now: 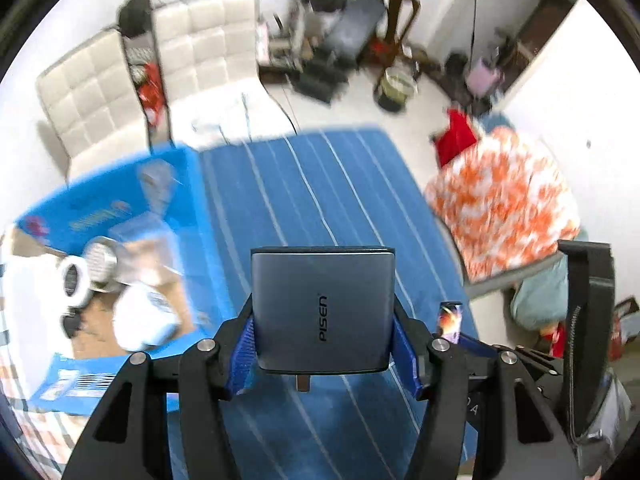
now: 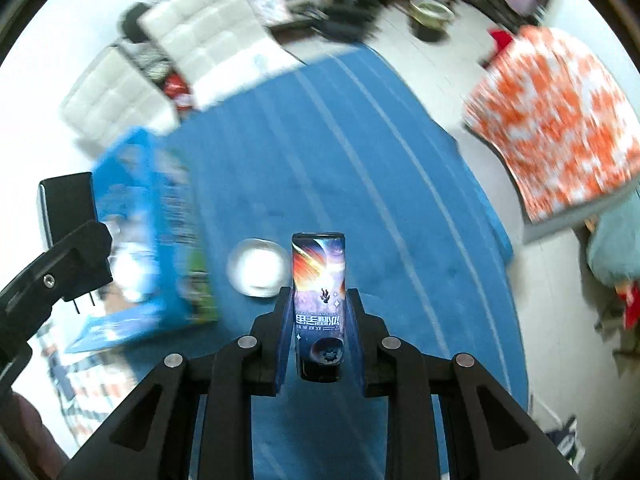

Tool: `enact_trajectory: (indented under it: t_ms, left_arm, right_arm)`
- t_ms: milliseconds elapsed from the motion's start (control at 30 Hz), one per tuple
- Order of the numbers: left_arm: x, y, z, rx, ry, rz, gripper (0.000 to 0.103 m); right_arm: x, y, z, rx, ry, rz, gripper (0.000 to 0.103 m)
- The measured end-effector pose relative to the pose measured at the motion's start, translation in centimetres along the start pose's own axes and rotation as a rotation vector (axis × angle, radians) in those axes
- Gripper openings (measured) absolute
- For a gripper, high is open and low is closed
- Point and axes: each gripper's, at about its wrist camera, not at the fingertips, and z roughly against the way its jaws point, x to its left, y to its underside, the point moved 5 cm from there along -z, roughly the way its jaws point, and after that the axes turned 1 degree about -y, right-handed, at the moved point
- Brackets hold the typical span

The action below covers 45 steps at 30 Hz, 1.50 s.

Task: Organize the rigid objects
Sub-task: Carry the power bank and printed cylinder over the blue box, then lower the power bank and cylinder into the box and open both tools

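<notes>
Holding one thing in each hand, the person has both tools up in the air over the blue striped mat (image 1: 320, 184). The left gripper (image 1: 324, 344) pinches a flat grey metal charger block with PISEN printed on it (image 1: 324, 308), squeezed between its blue pads (image 1: 244, 356). The plug prongs stick out under the block. The right gripper (image 2: 318, 336) pinches a small tall box with a bright space picture on it (image 2: 319, 292), and the box stands upright between the fingers.

The open blue cardboard box (image 1: 120, 200) sits on the left side of the mat. Inside it lie a white roll of tape (image 1: 74, 280) and some other white things. A round clear glass dish (image 2: 258, 268) rests on the mat, just beside the blue box and just past the tall box in the right wrist view.

Things could go wrong from here. The grey block looks smooth and heavy, so it could slip from the pads and fall prongs first. The two tools are close together, so they could bump on the way to the blue box. The tall box is held low, so it could tip. A drop near the glass dish could crack it. Both views are blurry, so careful aim looks hard.
</notes>
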Motion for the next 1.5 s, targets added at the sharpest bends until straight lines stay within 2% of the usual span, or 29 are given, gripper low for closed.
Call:
enact_trajectory:
  t_ms: [133,233,300,467,633,867,1000,1167,1367,1500]
  left_arm:
    - [4.6,-1.0,5.7,-0.086,-0.068,0.013,0.056]
    - [8.3,-1.1,7.9,-0.106,-0.099,0.061,0.056]
    - [11.5,-0.5,8.6,-0.105,-0.132,0.1,0.056]
    - [19.1,2.0,6.2,-0.032,-0.178,0.211,0.056]
    - [23.7,4.3,1.5,0.075,-0.156,0.281,0.056]
    - [25.9,6.2,-3.2,0.185,-0.135,0.353,0.056]
    - [26.5,6.9,-5.1,0.239,-0.119,0.359,0.056]
    - [26.4,7.0,-6.1,0.266,-0.128,0.336,0.056]
    - [26.1,7.0,-6.5,0.305,-0.103,0.339,0.056]
    - [26.0,7.2,-6.4,0.313,-0.107,0.341,0.056]
  right_arm:
    - [7.5,-0.6,2.5,-0.051,-0.081,0.109,0.027]
    - [12.5,-0.4,1.6,-0.048,-0.104,0.185,0.027]
    - [15.3,-0.3,-0.2,-0.016,-0.125,0.213,0.027]
    - [19.4,0.2,-5.1,0.038,-0.084,0.256,0.027]
    - [21.1,0.1,-9.9,0.102,-0.019,0.276,0.027]
    - [21.9,0.2,-13.4,0.138,0.044,0.285,0.027]
    - [21.8,0.3,-14.7,0.146,0.069,0.28,0.027]
    - [21.6,0.6,-15.5,0.168,0.076,0.274,0.027]
    - [21.3,0.4,-15.8,0.205,0.06,0.246,0.029]
    - [20.9,0.4,-15.6,0.217,0.054,0.241,0.036]
